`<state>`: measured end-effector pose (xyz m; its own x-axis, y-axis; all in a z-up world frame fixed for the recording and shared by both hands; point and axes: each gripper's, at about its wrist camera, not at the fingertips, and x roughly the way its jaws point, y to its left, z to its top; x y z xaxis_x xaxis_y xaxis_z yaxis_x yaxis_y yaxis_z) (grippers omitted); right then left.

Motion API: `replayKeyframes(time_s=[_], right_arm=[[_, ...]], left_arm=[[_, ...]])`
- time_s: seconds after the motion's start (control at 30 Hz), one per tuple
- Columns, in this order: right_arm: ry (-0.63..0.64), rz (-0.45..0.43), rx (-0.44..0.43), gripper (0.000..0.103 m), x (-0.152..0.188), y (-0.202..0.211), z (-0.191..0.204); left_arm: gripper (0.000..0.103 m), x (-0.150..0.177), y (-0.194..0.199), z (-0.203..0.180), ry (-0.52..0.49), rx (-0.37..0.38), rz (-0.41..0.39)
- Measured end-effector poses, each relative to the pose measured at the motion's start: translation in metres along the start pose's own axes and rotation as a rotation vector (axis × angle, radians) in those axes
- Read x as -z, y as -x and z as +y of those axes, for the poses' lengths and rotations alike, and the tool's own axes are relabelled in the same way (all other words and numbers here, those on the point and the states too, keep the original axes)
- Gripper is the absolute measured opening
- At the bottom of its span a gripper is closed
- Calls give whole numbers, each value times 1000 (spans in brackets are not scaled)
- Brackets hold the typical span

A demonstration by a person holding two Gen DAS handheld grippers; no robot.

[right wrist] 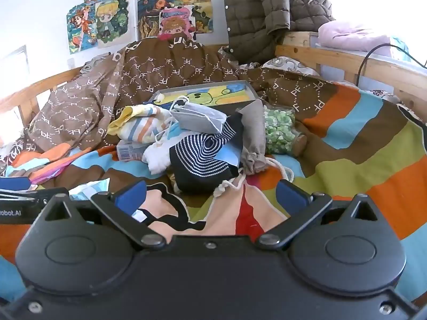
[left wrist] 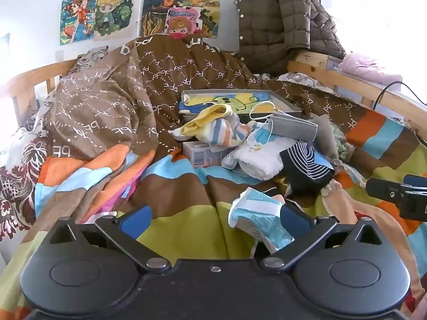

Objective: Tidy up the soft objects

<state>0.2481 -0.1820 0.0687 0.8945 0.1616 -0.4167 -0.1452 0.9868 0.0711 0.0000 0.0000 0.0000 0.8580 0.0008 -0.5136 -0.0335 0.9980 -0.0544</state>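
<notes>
Fingers, left: the left gripper (left wrist: 213,218) is spread wide; a light blue mask (left wrist: 257,220) lies against the inner face of one blue pad (left wrist: 292,214), but it is not pinched.
Fingers, right: the right gripper (right wrist: 210,196) is likewise spread, with nothing held; it hangs low over a printed cloth bag (right wrist: 240,213) on the bed.
Pile: the soft things are heaped mid-bed on the striped blanket (right wrist: 373,165) — a striped pouch (right wrist: 144,129), a grey mask (right wrist: 197,117), a white cloth (right wrist: 157,157), a navy striped sock (right wrist: 202,157), a grey drawstring bag (right wrist: 253,133).
Not soft: a small carton (left wrist: 200,153) under the pile, a picture box (left wrist: 240,101) behind it, and a jar of green pieces (right wrist: 280,130) beside the grey bag.
Step in hand: judged to be an early sorting pass; the pile is not yet parted, and the light blue mask is set apart near the left gripper.
Next move: a closing of the left fingers on the mask is called for, or a reach by the right into the pile; a single item must be taken without its loops or cords dragging its neighbours.
Risk: ear loops are tangled among the cloths and may be pulled along.
</notes>
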Motion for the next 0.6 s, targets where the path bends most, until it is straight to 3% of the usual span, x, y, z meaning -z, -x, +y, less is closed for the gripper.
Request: replayKeyframes(time_s=[0.6], right_arm=[[-2,-1,-8,103,0,4,7]], left_arm=[[102,0,1,-1,-4,8,-1]])
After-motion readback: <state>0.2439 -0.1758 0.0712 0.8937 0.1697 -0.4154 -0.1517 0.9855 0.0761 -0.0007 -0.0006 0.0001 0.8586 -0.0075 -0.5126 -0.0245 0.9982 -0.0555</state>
